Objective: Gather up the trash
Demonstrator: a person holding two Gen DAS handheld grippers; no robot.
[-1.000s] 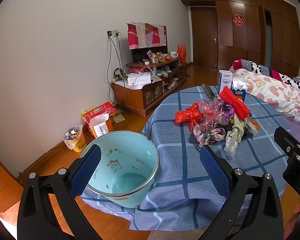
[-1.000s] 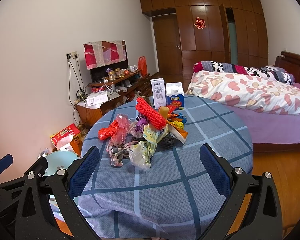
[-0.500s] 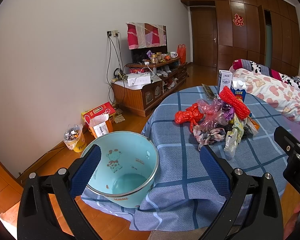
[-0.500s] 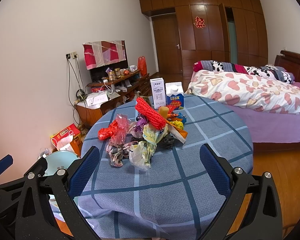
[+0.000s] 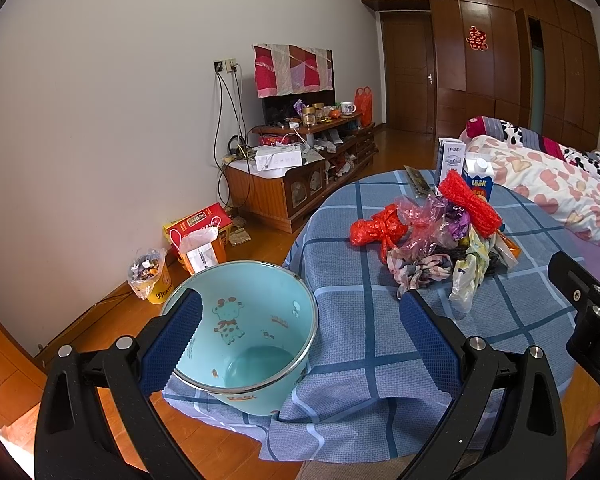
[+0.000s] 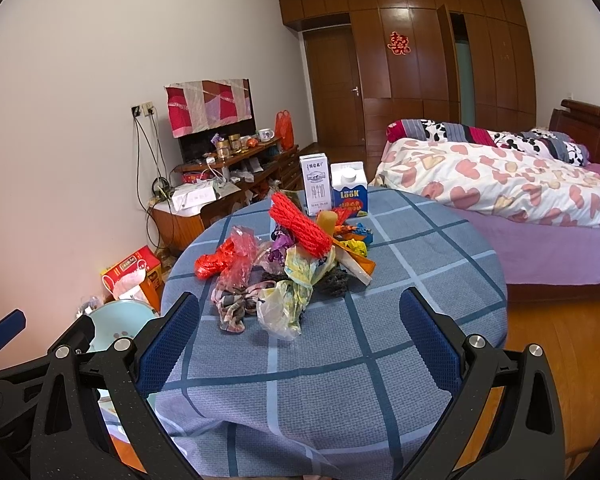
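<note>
Both tongs are held apart, gripping nothing. From the left wrist, the left gripper (image 5: pixel 298 340) is seen spread before a light-blue bucket (image 5: pixel 244 336) at the table's (image 5: pixel 352 320) edge, the trash pile (image 5: pixel 440 240) lying farther back on the tablecloth. From the right wrist, the right gripper (image 6: pixel 299 338) is seen spread short of the trash pile (image 6: pixel 288 268), with two cartons (image 6: pixel 332 190) standing behind it.

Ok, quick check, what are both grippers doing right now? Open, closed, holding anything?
Left gripper: open, holding nothing, over the blue bucket.
Right gripper: open, holding nothing, facing the trash pile.
</note>
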